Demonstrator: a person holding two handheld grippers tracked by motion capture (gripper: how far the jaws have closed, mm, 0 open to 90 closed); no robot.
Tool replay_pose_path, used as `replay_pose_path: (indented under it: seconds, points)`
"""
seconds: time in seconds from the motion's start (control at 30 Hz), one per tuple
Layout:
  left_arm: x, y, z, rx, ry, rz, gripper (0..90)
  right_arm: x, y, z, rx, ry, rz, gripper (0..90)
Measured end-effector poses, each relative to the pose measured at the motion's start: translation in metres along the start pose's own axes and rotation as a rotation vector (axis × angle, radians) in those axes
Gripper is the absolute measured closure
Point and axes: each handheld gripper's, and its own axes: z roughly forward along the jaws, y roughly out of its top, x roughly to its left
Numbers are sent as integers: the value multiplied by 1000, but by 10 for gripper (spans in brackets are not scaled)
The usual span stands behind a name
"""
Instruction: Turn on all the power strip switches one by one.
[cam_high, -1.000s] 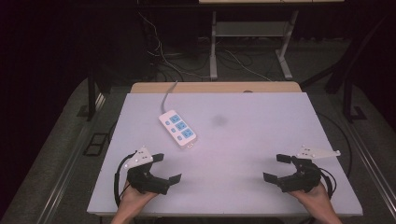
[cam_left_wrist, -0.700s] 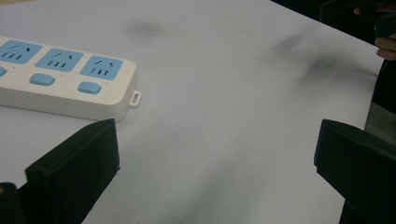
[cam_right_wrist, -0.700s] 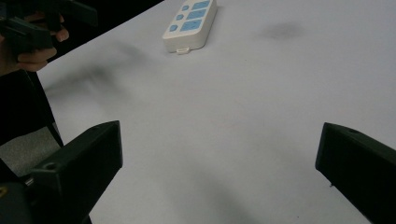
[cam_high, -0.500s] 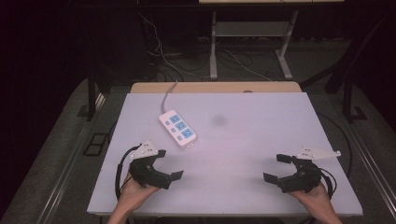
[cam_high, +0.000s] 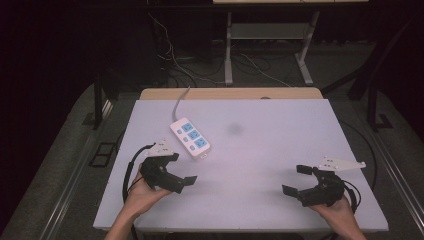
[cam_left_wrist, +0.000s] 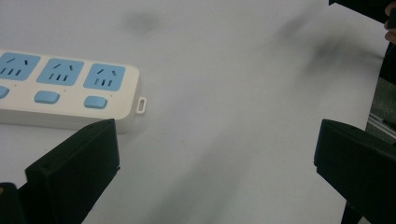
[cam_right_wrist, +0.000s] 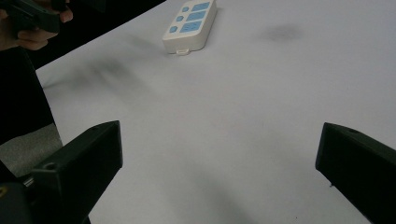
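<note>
On table (cam_high: 280, 150), unlabelled power strip (cam_high: 190, 138)

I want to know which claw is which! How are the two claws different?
The left gripper sits close to the power strip; the right gripper sits far from it. The left gripper's grey plate points away from the person; the right gripper's sticks out sideways. Both are black, wide open and holding nothing.
</note>
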Motion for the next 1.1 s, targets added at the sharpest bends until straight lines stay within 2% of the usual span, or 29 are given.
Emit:
replay_pose_path:
  seconds: [0.47,1.1]
  points:
    - [12,25,-1,32,-5,20,0,-1,0,0,-5,-2,-2,6]
    - [32,52,9,113,10,60,0,0,0,0,0,-1,-12,6]
